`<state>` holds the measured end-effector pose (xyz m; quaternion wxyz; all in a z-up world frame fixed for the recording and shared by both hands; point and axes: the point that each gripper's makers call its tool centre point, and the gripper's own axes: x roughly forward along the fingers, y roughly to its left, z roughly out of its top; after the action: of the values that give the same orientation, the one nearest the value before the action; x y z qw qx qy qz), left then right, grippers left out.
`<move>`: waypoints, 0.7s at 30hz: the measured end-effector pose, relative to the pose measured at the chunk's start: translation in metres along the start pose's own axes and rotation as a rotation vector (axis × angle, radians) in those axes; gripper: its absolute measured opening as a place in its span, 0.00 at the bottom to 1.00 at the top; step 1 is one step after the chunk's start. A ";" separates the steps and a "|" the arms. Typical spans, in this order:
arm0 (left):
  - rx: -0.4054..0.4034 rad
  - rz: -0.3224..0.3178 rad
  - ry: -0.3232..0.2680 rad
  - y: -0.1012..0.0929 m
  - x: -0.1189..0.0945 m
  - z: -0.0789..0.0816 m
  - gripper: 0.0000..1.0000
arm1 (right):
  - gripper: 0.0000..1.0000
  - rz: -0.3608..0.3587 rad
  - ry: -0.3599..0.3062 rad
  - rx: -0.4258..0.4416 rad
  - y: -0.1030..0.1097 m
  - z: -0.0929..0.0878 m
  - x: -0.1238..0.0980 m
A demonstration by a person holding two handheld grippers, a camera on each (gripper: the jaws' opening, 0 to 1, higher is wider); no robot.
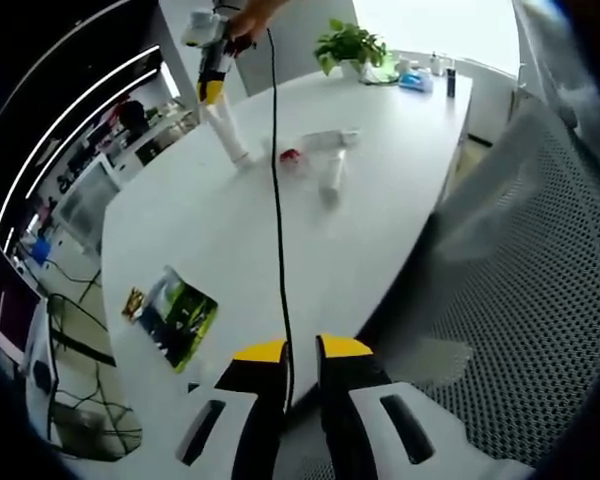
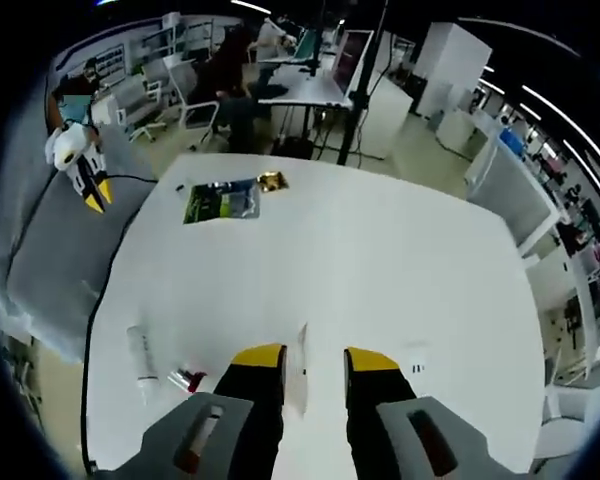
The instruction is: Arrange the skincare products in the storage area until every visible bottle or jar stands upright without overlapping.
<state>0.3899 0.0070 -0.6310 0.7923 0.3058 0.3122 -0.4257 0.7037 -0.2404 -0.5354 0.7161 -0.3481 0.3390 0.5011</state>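
My right gripper (image 2: pixel 315 360) is shut on a white tube (image 2: pixel 298 385) that runs up between its yellow-tipped jaws. In the left gripper view that gripper (image 1: pixel 212 92) comes down from the top and holds the tube (image 1: pixel 227 133) tilted, its lower end on the white table (image 1: pixel 360 230). Beside it are a small red item (image 1: pixel 290 157), a white bottle (image 1: pixel 330 139) lying flat and another white tube (image 1: pixel 332 180). One tube (image 2: pixel 140 362) lies flat at the left of the right gripper view. My left gripper (image 1: pixel 302 350) hovers off the table's near edge, jaws close together and holding nothing.
A green packet (image 1: pixel 180 315) and a gold wrapper (image 1: pixel 133 300) lie near one table edge. A potted plant (image 1: pixel 350 45) and small bottles (image 1: pixel 420 78) stand at the far end. A mesh chair (image 1: pixel 540 300) is at the right. A black cable (image 1: pixel 278 230) hangs across the table.
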 end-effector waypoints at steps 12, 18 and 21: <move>0.013 0.029 -0.032 0.005 -0.004 0.006 0.08 | 0.34 -0.132 -0.053 -0.013 0.014 0.038 -0.052; 0.023 0.044 -0.046 0.006 -0.006 0.008 0.07 | 0.27 -0.046 0.034 -0.097 0.061 0.041 -0.054; 0.023 0.054 -0.056 0.008 -0.007 0.010 0.08 | 0.28 0.002 0.085 -0.128 0.079 0.032 -0.050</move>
<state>0.3960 0.0061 -0.6179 0.8085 0.3112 0.2768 -0.4158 0.6196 -0.2175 -0.4897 0.6767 -0.4139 0.3366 0.5074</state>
